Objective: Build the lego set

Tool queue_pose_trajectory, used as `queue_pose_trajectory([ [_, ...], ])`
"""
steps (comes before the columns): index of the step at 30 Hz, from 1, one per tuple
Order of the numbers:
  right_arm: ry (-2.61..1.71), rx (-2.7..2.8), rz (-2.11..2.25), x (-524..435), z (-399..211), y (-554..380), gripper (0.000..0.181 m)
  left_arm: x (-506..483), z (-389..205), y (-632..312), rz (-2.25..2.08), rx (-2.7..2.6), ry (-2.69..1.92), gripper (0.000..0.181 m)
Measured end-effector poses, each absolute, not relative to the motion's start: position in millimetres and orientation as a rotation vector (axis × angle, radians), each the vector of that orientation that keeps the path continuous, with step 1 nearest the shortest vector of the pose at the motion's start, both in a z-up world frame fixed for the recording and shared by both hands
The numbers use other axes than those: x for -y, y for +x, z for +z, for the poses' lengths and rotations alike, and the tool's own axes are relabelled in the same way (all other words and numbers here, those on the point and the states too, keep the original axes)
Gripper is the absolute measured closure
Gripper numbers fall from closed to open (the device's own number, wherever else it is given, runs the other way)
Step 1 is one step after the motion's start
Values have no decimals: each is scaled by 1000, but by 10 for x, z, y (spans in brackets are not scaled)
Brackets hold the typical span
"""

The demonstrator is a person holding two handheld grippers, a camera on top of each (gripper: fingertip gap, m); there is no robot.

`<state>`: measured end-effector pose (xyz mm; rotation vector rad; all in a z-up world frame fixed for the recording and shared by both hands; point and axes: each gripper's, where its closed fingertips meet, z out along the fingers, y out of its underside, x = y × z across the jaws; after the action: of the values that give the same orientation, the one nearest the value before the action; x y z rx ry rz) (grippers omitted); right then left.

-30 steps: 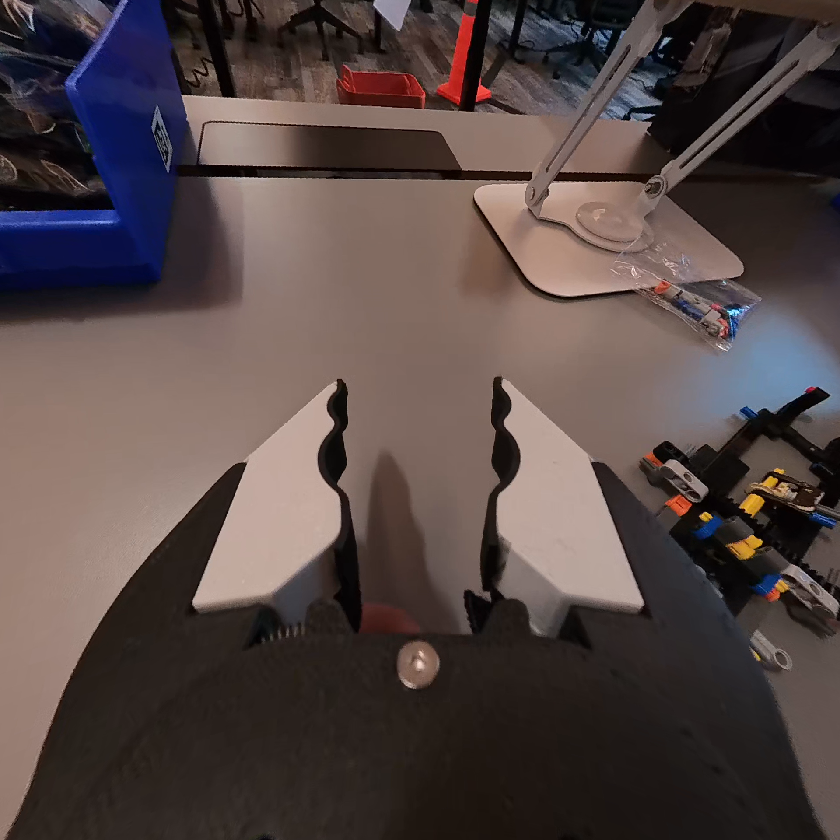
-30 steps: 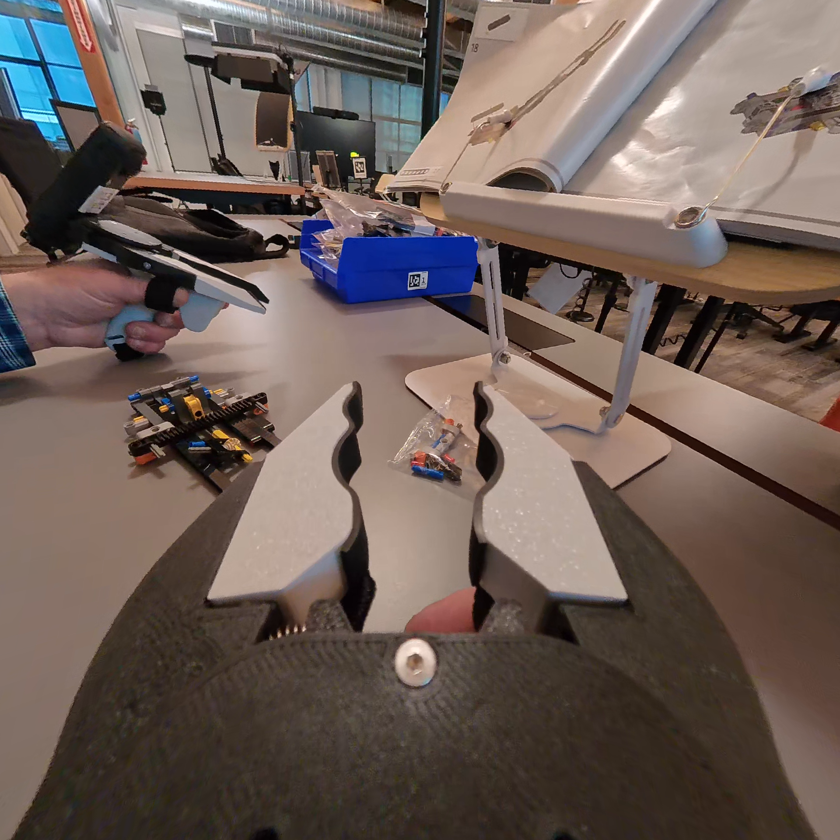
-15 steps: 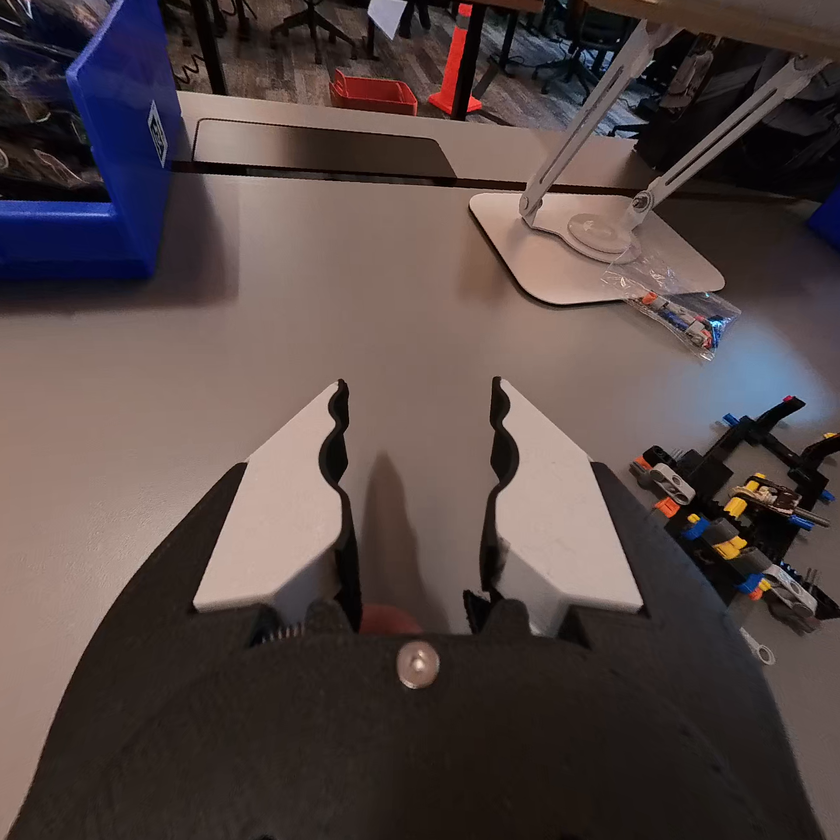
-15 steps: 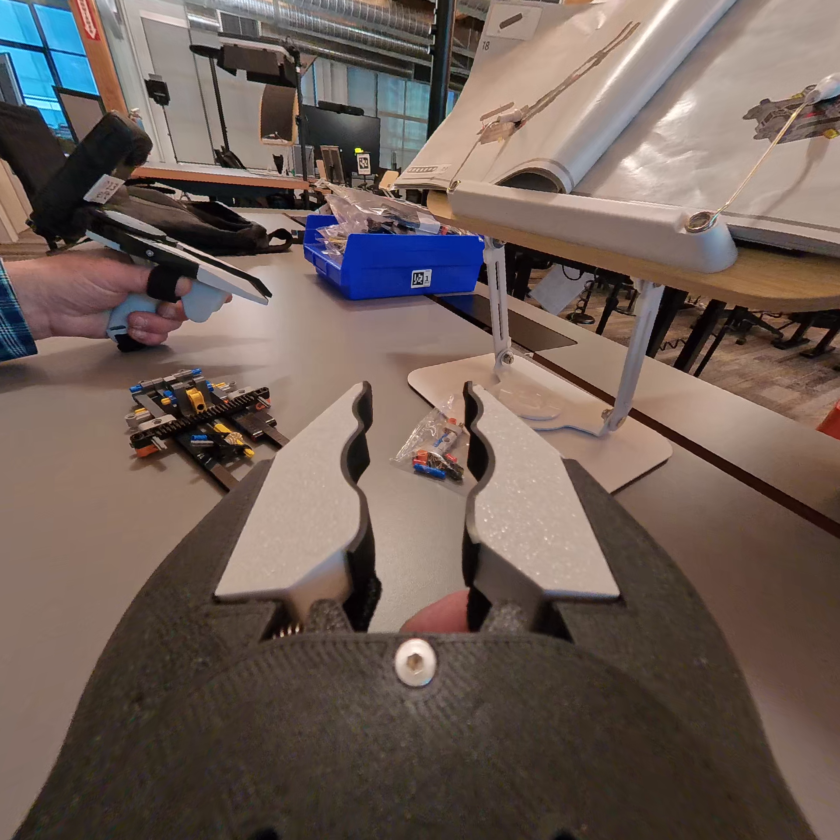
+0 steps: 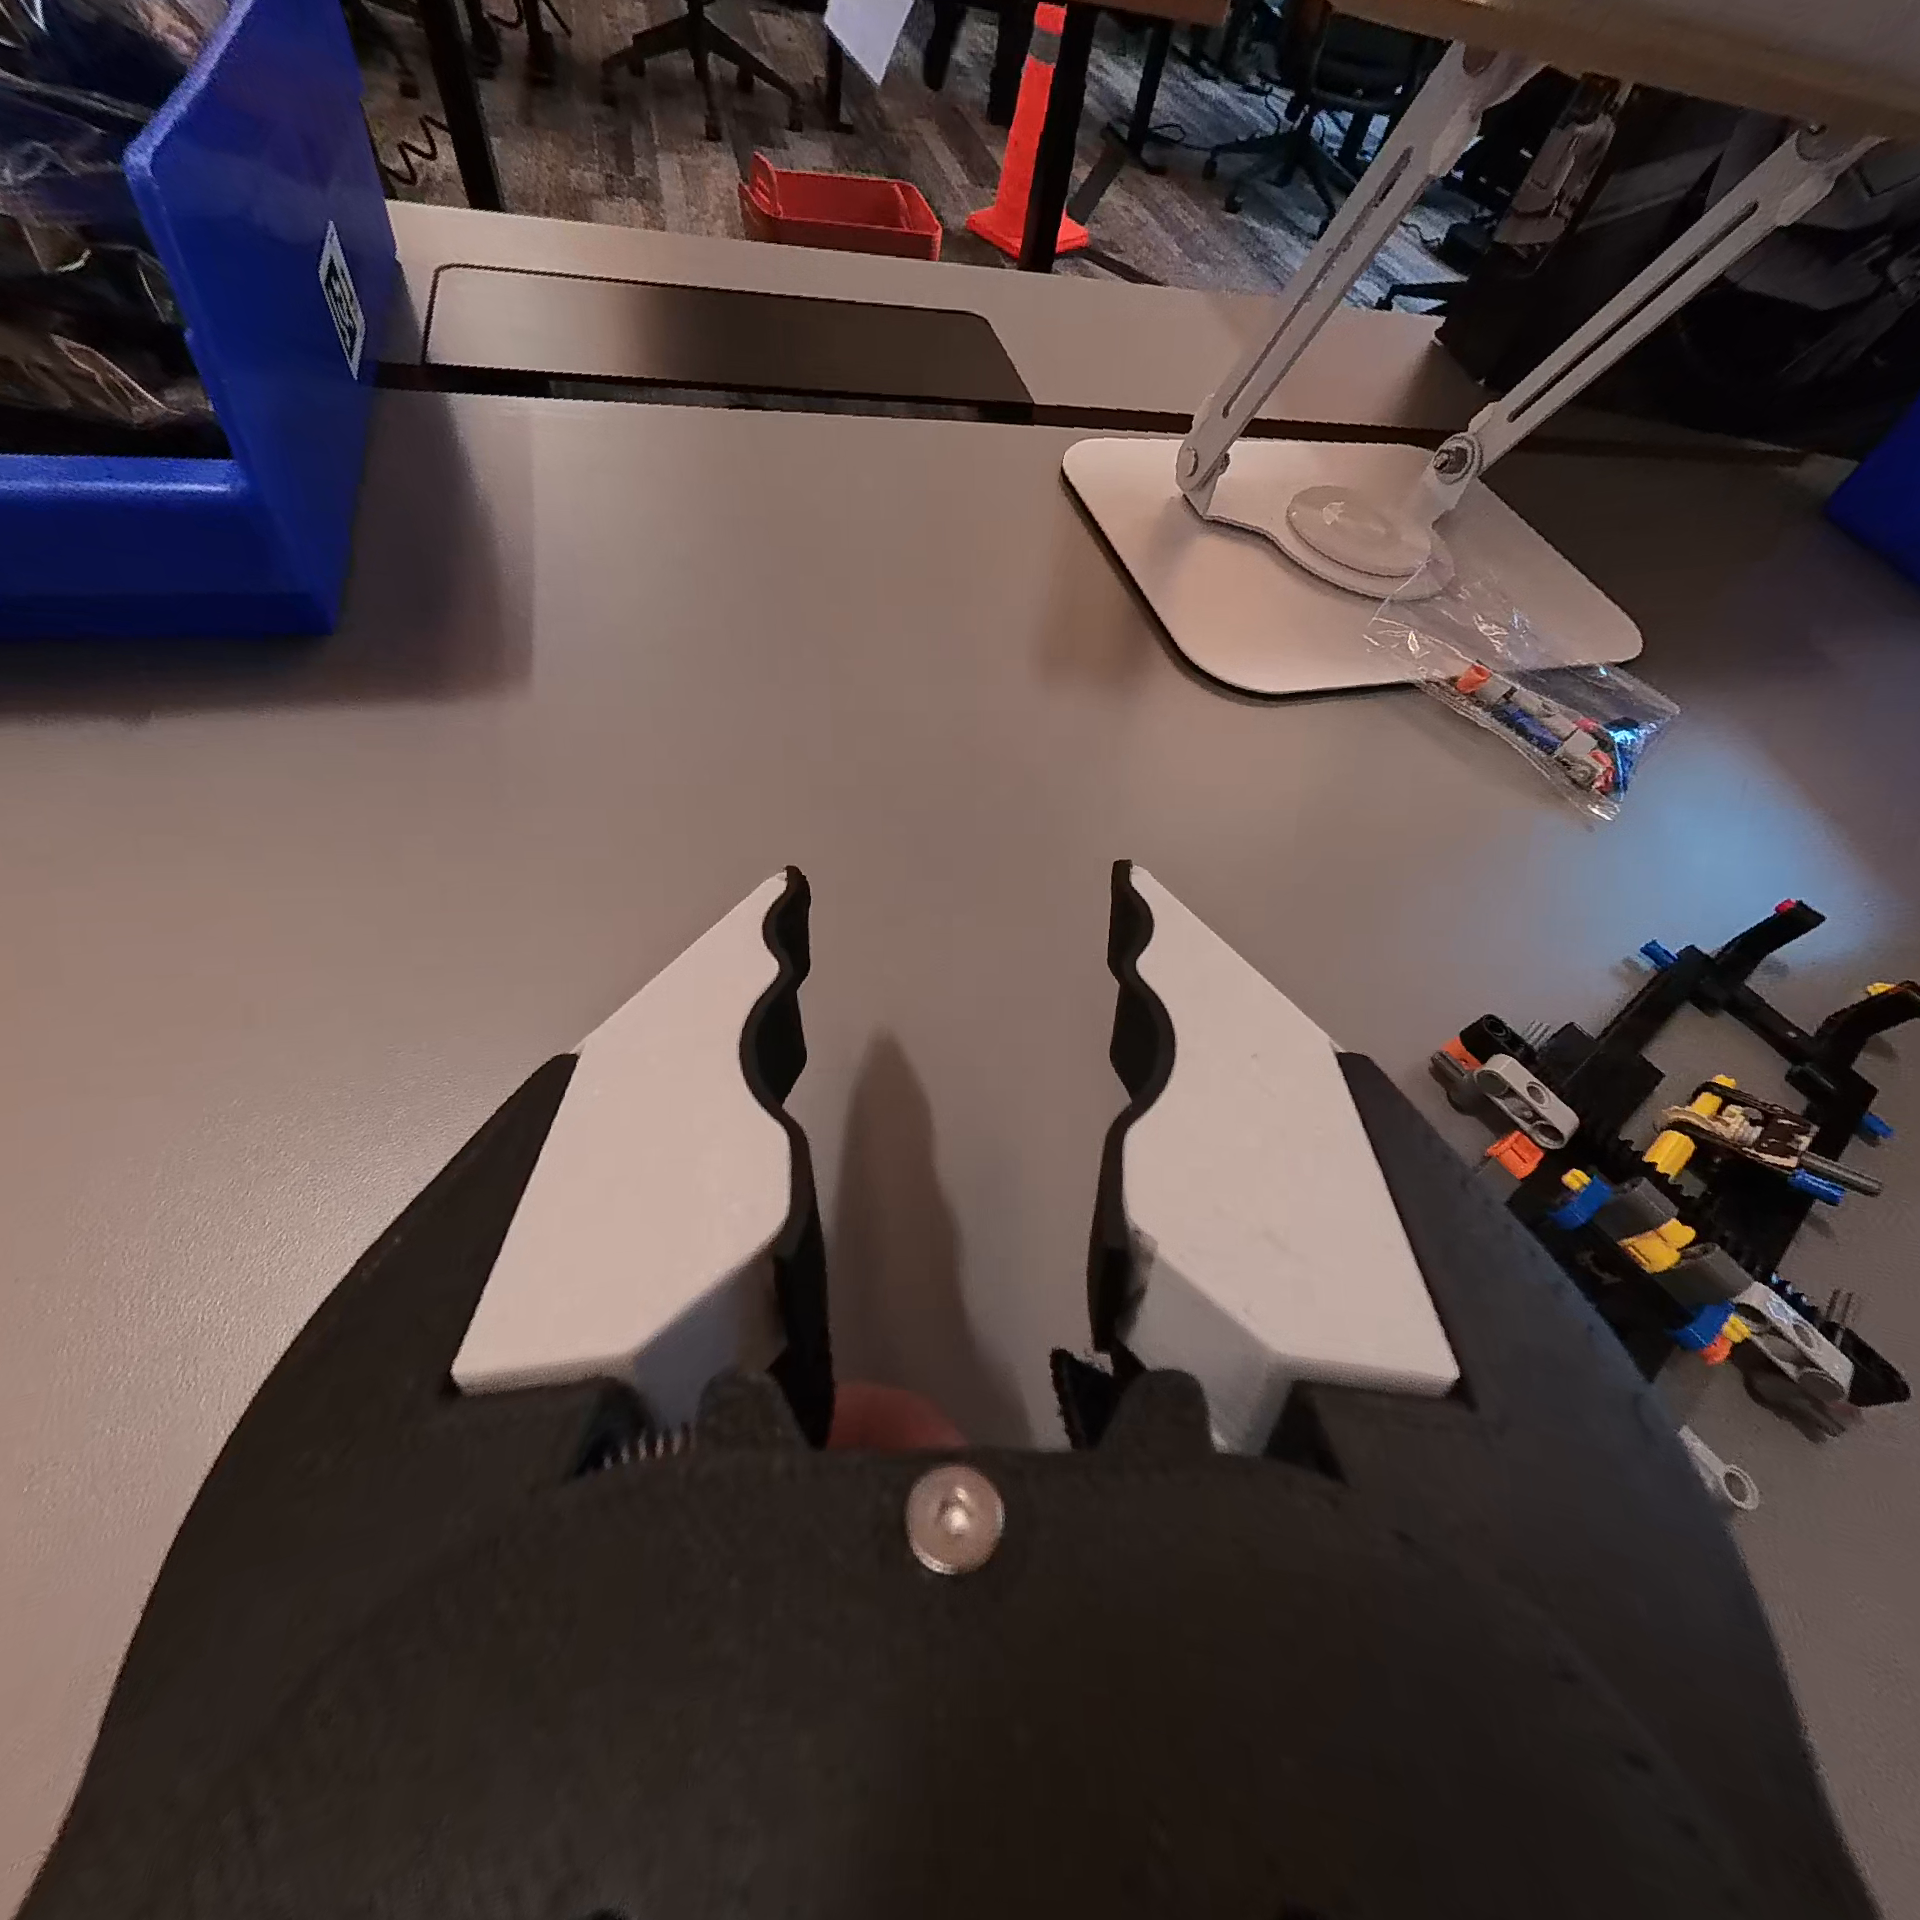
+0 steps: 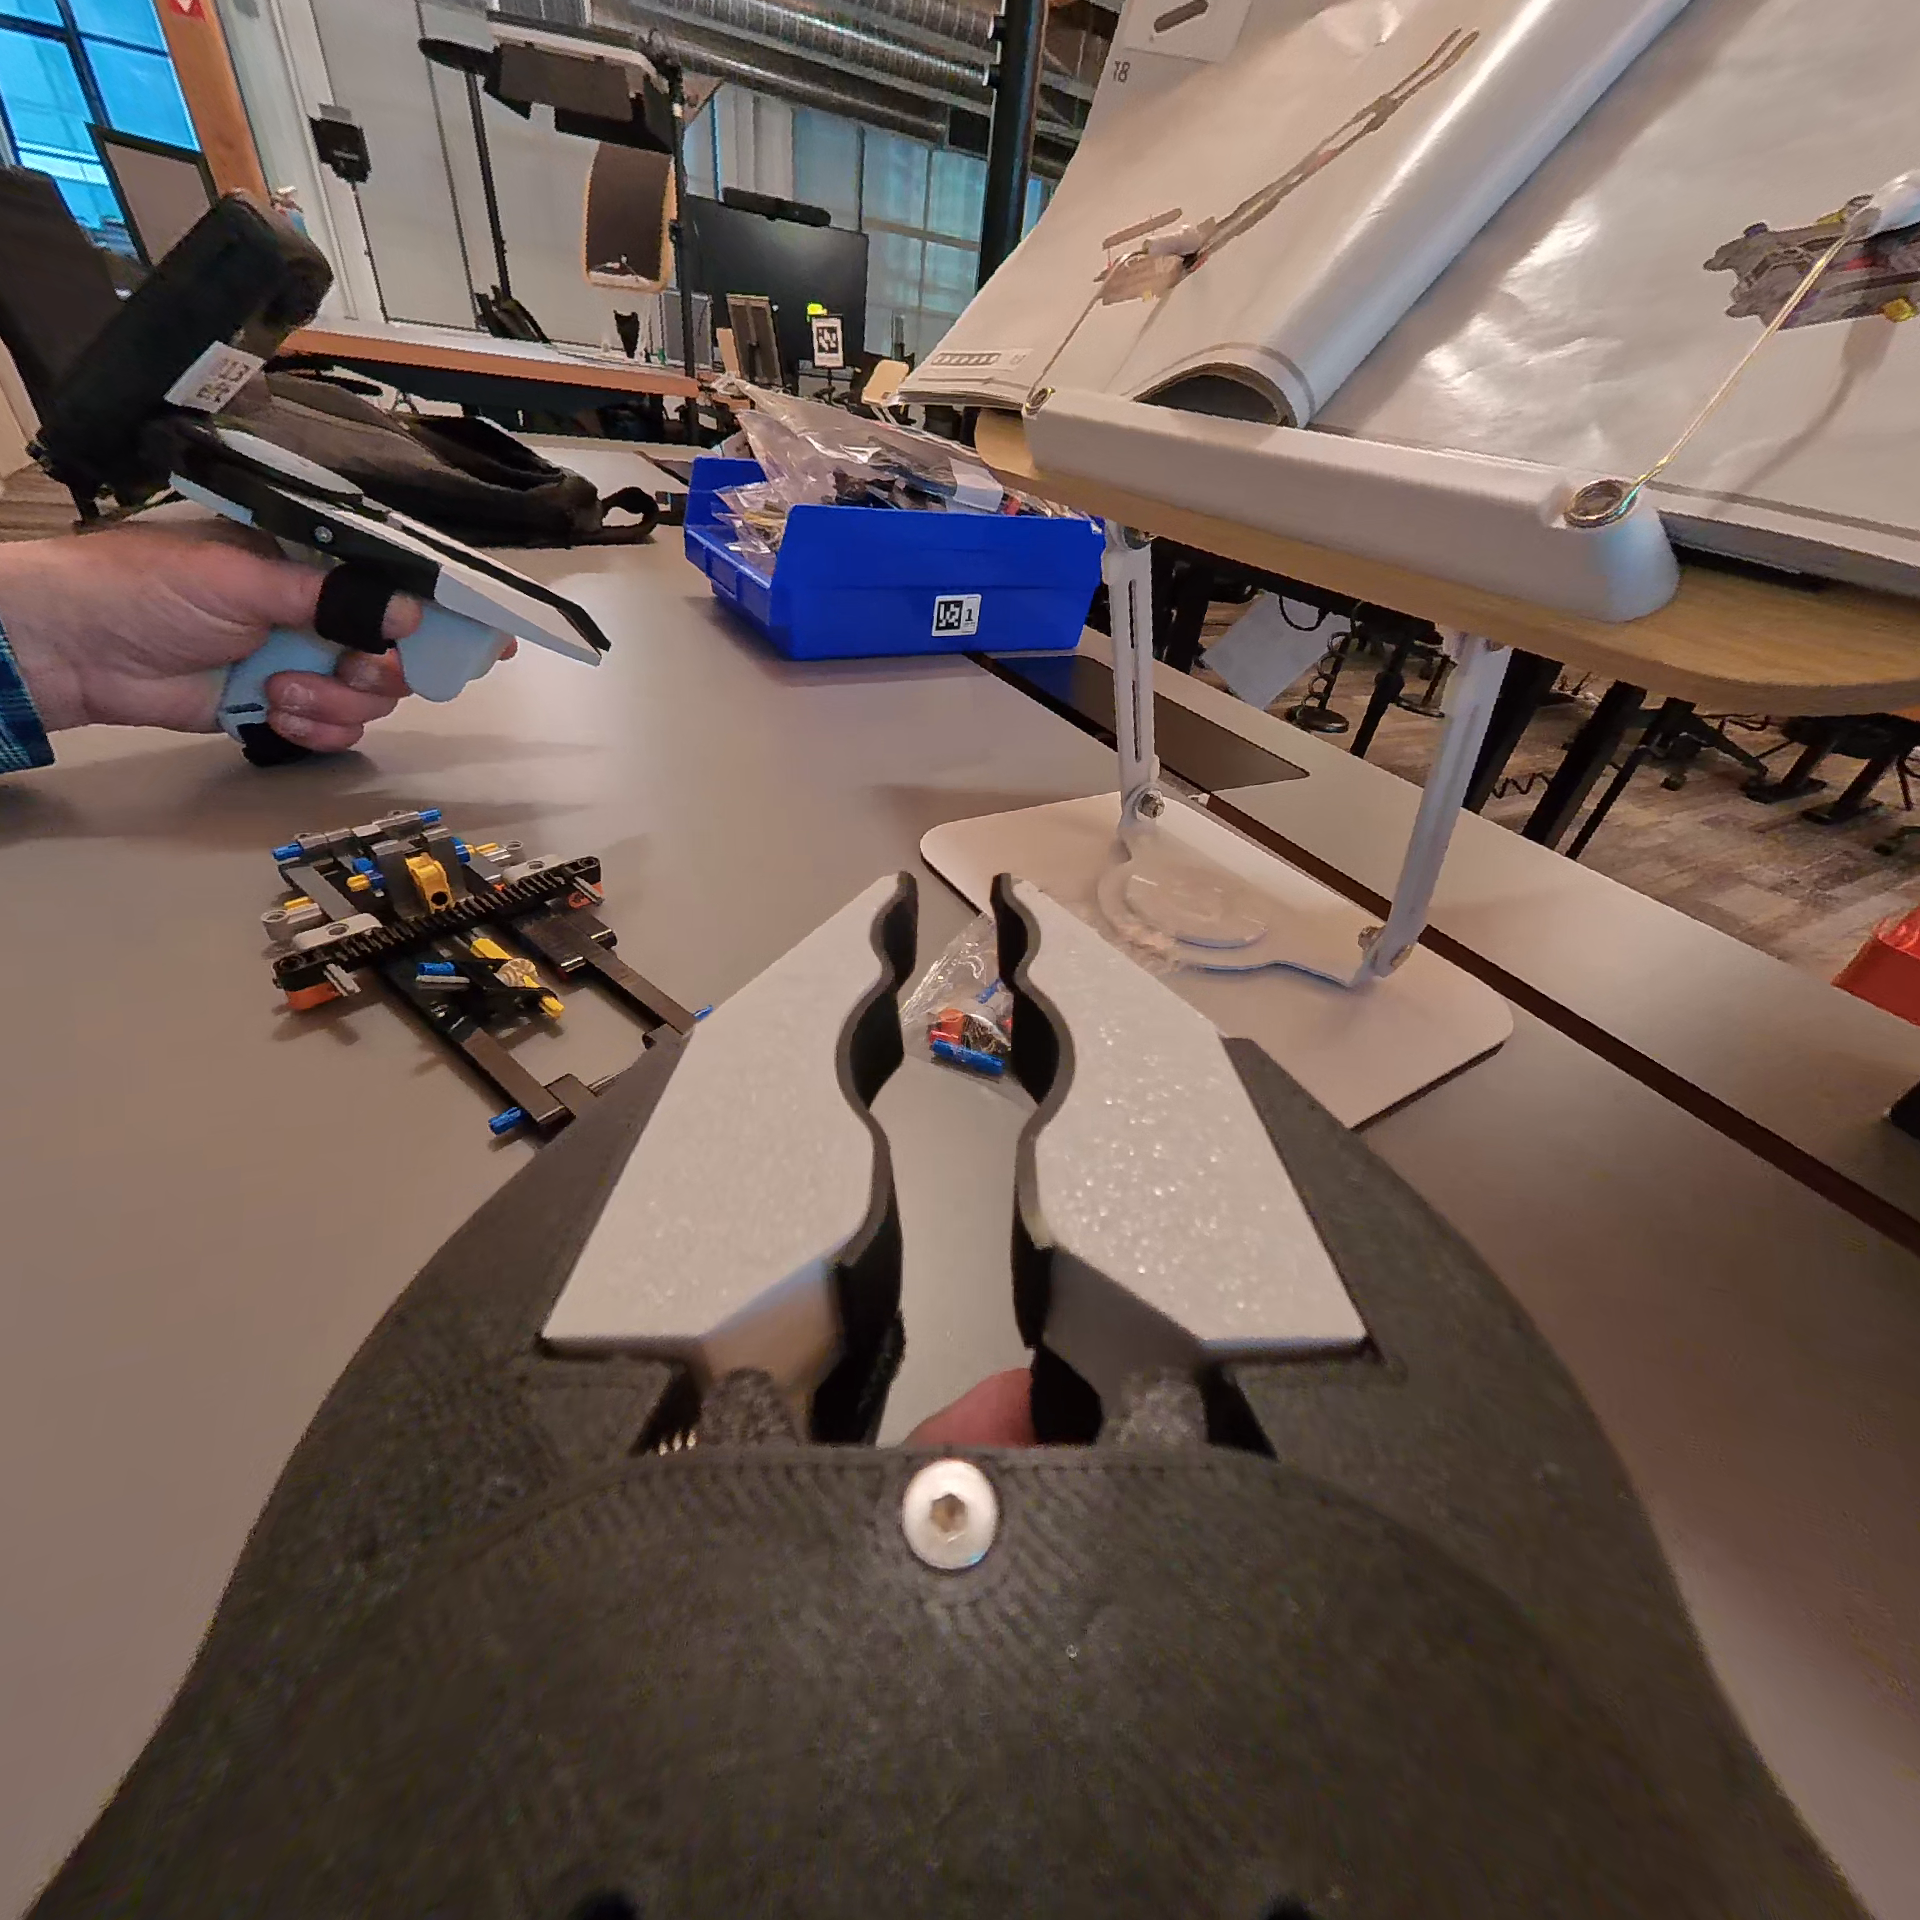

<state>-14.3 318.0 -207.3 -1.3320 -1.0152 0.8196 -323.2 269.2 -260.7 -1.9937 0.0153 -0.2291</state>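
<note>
A smooth grey worktop [image 5: 727,727] carries everything, with a dark slot running across its far part. Beyond it lies an open workshop with patterned flooring, office chairs, an orange cone [image 5: 1029,135] and a red bin [image 5: 842,213] on the floor; the right wrist view shows large windows and a dark backpack [image 6: 436,468] at the far end.

The left gripper [image 5: 956,883] hangs above bare worktop with its jaws wide apart, holding and touching nothing. In the right wrist view a hand [image 6: 156,634] holds it above the worktop, beyond the model. The right gripper [image 6: 954,891] has its jaws nearly together, a narrow gap between the tips, empty, aimed toward a small clear bag of parts [image 6: 966,1008].

The partly built lego model [image 6: 447,945], black beams with yellow, blue and orange pieces, lies flat on the worktop, to the right of the left gripper and to the left of the right one. The bag of parts [image 5: 1538,707] rests against the base of a white book stand [image 6: 1299,997] that holds an open instruction booklet [image 6: 1507,229].

A blue bin [image 6: 883,582] stands farther back, filled with clear plastic bags.
</note>
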Motion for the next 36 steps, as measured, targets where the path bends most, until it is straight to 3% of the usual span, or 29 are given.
queue_pose_trajectory([
  [1,-1331,1015,818,-3180,-2073,-142,170,-2692,-2608,-3232,-231,-15,-1994,125],
  [23,-1332,1053,780,-3156,-2118,-169,174,-2687,-2612,-3225,-237,-21,-1995,127],
  [29,-1504,1049,710,-3368,-2306,-188,161,-2695,-2570,-3163,-175,-80,-1984,129],
  [36,-1789,1196,555,-3744,-2803,-301,143,-3034,-2308,-2303,-215,-449,-2010,131],
])
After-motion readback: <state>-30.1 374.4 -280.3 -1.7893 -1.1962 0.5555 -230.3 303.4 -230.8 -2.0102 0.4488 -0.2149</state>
